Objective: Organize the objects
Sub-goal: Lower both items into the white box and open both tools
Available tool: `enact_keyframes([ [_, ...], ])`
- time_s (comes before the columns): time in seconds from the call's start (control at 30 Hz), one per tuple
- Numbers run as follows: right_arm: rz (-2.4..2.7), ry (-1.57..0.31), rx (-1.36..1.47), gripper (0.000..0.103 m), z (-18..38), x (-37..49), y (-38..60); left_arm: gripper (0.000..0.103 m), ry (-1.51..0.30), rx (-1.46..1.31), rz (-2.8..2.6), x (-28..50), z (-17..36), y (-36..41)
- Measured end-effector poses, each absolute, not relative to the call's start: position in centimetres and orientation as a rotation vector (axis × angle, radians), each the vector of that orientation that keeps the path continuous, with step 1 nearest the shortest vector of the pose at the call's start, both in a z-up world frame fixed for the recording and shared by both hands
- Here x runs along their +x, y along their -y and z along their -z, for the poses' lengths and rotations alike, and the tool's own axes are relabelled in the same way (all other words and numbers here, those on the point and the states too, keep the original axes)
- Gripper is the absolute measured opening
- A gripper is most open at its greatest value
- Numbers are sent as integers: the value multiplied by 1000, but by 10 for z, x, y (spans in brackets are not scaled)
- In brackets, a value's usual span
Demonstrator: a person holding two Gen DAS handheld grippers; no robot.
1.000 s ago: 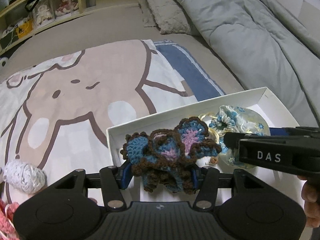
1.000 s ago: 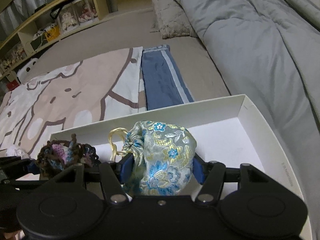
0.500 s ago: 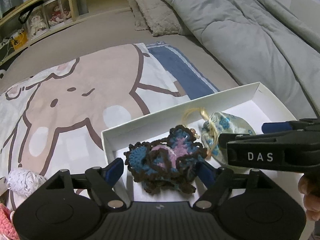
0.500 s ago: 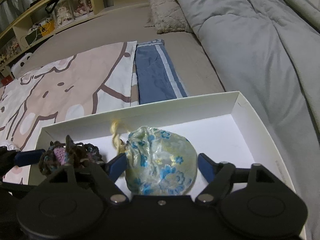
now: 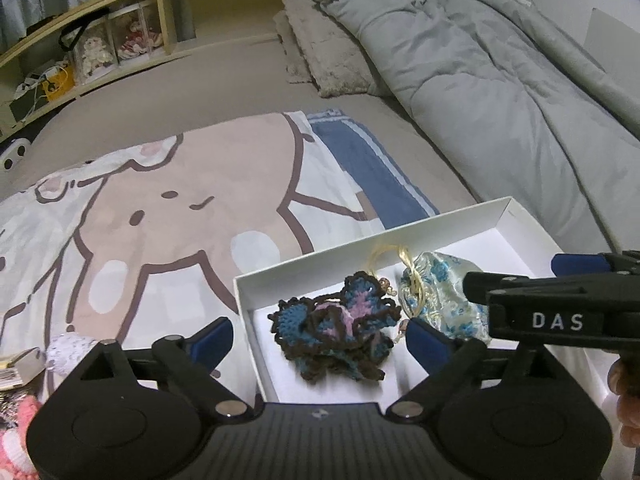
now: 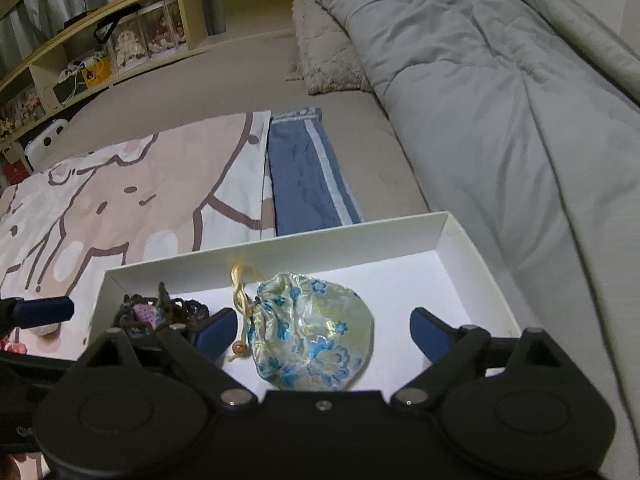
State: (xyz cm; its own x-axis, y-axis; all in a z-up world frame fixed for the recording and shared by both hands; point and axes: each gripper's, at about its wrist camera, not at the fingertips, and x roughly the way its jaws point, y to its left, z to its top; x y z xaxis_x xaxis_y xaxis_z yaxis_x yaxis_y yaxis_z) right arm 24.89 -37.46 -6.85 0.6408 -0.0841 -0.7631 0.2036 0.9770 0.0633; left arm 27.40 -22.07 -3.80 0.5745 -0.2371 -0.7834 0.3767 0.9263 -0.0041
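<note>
Left wrist view: left gripper [image 5: 320,334] has its blue fingers [image 5: 210,338] spread wide and still opening, holding nothing. The crochet flower [image 5: 336,334] lies between them but untouched, resting on the floor of the white box [image 5: 400,236], at its left end, lower centre of the frame. Just right of it in the box lies the floral pouch [image 5: 440,300], its yellow cord [image 5: 396,264] looping toward the flower. The right gripper's body crosses in from the right edge and covers part of the pouch.

Right wrist view: right gripper [image 6: 318,330] also spread wide, jaws opening, nothing gripped. The pouch sits between the fingers [image 6: 430,332], clear of both, in the box middle, lower centre of the frame. Flower is at lower left, in the box's left corner, partly hidden behind the gripper body. Right half of the box is bare.

Box rests on a bed with a cartoon blanket [image 5: 160,208] at left, a blue towel [image 6: 304,176] just beyond the box's far wall, and a grey duvet [image 6: 500,100] at upper right. Small white knitted ball [image 5: 66,350] outside the box at lower left of the left view. Shelves [image 5: 100,40] at upper left.
</note>
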Motion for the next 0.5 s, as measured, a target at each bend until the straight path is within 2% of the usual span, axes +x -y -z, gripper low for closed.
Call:
enact_keyframes([
  [0.33, 161, -815, 115, 96, 35, 214, 372, 102, -854, 128, 340, 247, 4, 201],
  [0.5, 161, -802, 113, 98, 22, 192, 369, 103, -832, 119, 331, 230, -10, 189],
])
